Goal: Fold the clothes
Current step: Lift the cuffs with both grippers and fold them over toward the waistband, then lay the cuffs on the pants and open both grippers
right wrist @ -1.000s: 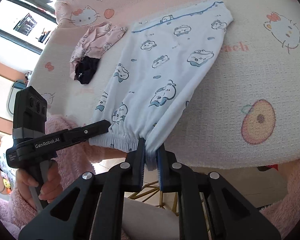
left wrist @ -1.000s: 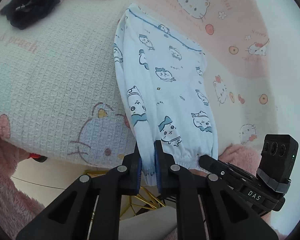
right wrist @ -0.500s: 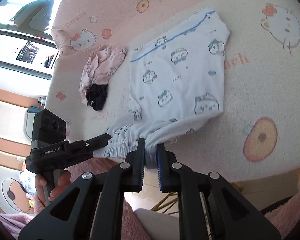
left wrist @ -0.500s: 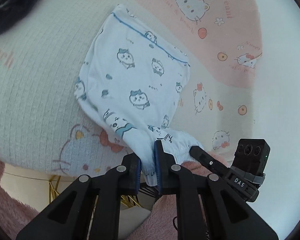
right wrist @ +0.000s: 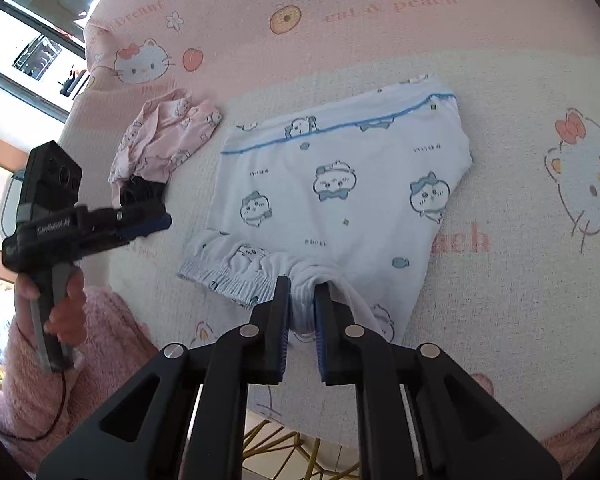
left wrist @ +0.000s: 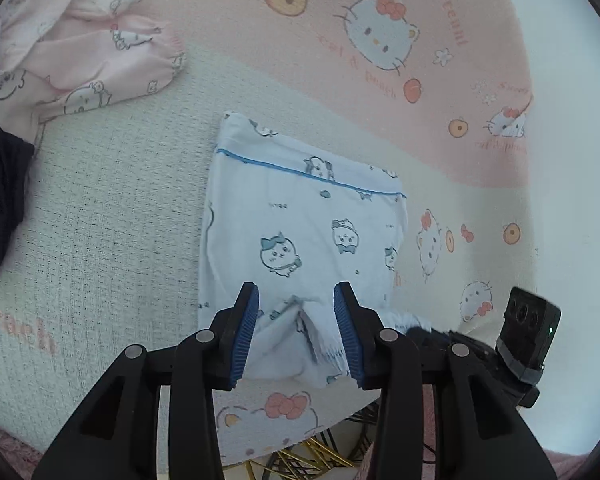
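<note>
Only the right view shows the hand; left gripper spread, right gripper seemingly pinching the trousers; blanket reads "cat & peach".

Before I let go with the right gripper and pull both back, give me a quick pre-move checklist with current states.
1. Left gripper open, clear of cloth: ok.
2. Right gripper released: not ok, jaws pinch the elastic cuff.
3. White printed pants folded, lying on the blanket: ok.
4. Cuff edge flat: not ok, bunched.
5. Pink garment apart from the fold: ok.
6. Layers underneath aligned: cannot tell.
</note>
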Demonstrator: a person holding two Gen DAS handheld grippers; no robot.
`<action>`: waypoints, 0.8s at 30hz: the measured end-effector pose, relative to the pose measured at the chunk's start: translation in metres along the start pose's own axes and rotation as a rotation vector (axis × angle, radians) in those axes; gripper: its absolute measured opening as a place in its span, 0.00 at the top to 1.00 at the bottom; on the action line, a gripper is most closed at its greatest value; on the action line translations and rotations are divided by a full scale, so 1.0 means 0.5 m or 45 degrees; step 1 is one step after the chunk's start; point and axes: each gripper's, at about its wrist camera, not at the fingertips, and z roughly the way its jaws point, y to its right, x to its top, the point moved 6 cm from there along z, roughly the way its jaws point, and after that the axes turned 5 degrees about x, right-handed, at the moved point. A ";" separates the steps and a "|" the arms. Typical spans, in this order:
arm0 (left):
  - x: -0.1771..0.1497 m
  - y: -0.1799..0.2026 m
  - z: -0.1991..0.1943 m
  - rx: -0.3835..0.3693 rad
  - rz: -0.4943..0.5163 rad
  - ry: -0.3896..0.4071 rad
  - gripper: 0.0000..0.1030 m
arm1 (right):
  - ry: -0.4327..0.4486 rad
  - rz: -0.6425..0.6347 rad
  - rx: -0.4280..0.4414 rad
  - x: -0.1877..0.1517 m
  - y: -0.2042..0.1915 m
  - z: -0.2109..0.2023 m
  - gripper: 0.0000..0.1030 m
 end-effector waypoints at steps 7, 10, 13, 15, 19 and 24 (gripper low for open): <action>-0.021 0.019 0.167 -0.165 -0.008 -0.439 0.59 | -0.072 -0.237 0.084 -0.080 -0.044 -0.032 0.90; -0.054 0.022 0.183 -0.130 0.060 -0.563 0.59 | -0.108 -0.268 0.087 -0.107 -0.044 -0.035 0.90; -0.092 0.012 0.159 -0.055 0.131 -0.616 0.57 | -0.075 -0.165 0.069 -0.094 -0.013 -0.035 0.90; -0.122 -0.005 0.138 -0.007 0.166 -0.648 0.55 | -0.018 -0.072 0.096 -0.068 0.005 -0.038 0.90; -0.151 -0.054 0.096 -0.004 0.098 -0.655 0.55 | 0.057 0.065 0.100 -0.013 0.032 -0.026 0.90; -0.172 -0.098 0.055 0.196 0.194 -0.632 0.55 | 0.053 0.085 -0.001 0.023 0.062 0.014 0.88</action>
